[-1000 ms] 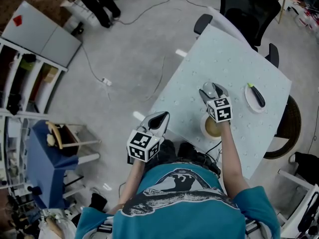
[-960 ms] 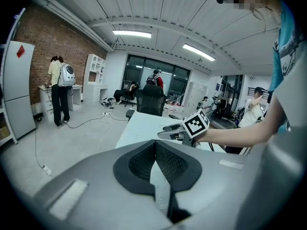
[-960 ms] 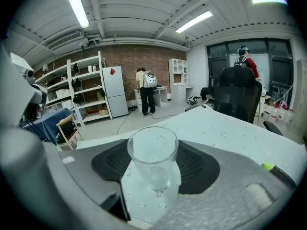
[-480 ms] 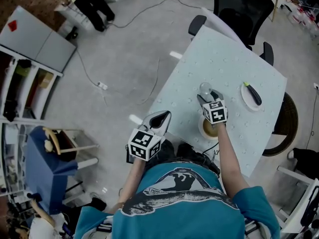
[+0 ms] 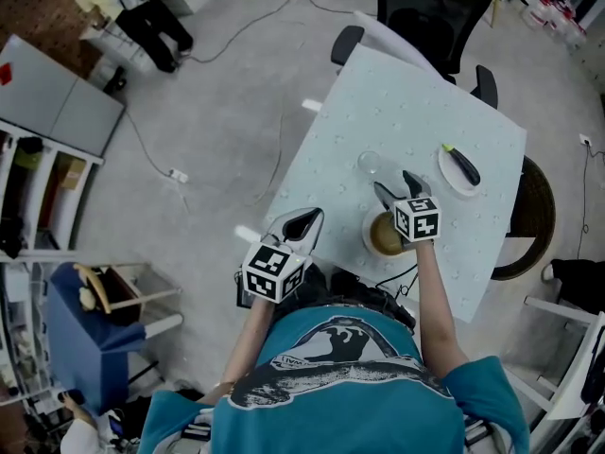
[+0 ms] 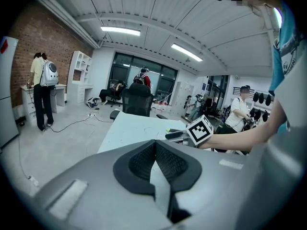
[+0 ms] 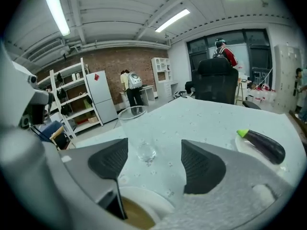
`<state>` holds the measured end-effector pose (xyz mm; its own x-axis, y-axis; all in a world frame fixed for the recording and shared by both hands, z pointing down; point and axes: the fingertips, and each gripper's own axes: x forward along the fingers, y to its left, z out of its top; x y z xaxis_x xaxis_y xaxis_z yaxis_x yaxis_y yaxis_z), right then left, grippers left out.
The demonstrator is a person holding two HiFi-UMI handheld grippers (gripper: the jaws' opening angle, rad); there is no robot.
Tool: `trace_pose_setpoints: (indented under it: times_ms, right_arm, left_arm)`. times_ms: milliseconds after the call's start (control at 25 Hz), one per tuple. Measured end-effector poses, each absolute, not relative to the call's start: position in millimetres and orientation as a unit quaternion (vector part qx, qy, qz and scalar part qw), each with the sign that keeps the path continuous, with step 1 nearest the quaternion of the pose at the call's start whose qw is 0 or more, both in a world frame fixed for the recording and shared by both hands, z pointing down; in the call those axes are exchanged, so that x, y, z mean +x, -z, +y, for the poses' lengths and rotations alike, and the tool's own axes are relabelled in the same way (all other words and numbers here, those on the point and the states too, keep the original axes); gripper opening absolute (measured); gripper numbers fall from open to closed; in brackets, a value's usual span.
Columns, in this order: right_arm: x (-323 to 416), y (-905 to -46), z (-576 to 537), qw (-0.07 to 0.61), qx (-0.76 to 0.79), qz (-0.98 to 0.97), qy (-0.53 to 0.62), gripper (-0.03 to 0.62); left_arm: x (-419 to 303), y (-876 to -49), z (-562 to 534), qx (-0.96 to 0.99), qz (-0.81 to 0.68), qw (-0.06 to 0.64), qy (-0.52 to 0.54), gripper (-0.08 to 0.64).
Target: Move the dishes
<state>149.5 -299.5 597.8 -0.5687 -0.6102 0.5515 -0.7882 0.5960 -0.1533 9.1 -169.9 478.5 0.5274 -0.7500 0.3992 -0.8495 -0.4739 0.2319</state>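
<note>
The right tool (image 5: 393, 183) hung directly over the bowl (image 5: 383, 235), angled down toward the far side of the desk (image 5: 397, 102). Its jaws had just been opening and stood released at full spread, with nothing pressed between the pads. In the right gripper view the gap framed only bare desk and, further off, the glass (image 5: 370, 163). The glass stood upright and empty on the desk just beyond the bowl, clear of both jaw tips. The wide spread appeared to serve as clearance, leaving room on either side of the glass so that the tool would not tip it. The bowl, brown inside, sat near the desk edge closest to the person. The plate (image 5: 446, 181) lay beyond and to the right of the bowl, well apart from it, and carried an eggplant (image 5: 463, 165). The left tool (image 5: 310, 220) was clenched on nothing, its pads meeting. It was held left of the bowl, off the desk edge and over the floor, probably parked there to stay out of the working tool's path. No dish was gripped.
</note>
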Motion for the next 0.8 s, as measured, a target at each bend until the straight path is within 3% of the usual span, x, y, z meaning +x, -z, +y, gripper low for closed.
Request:
trace_pose_setpoints:
  times_ms: [600,800]
  right_arm:
    - [228.6,-621.2,-205.0,0.217,0.447,-0.819,-0.288,0.261]
    - [230.1,-641.1,-177.8,0.229,0.445,-0.806,-0.316,0.185]
  left_arm:
    - [54.8,-486.8,-177.1,0.878,-0.413,0.204,-0.13,0.012]
    - [66.9,-489.6,-172.9,0.884,-0.397,0.204,-0.134,0.012]
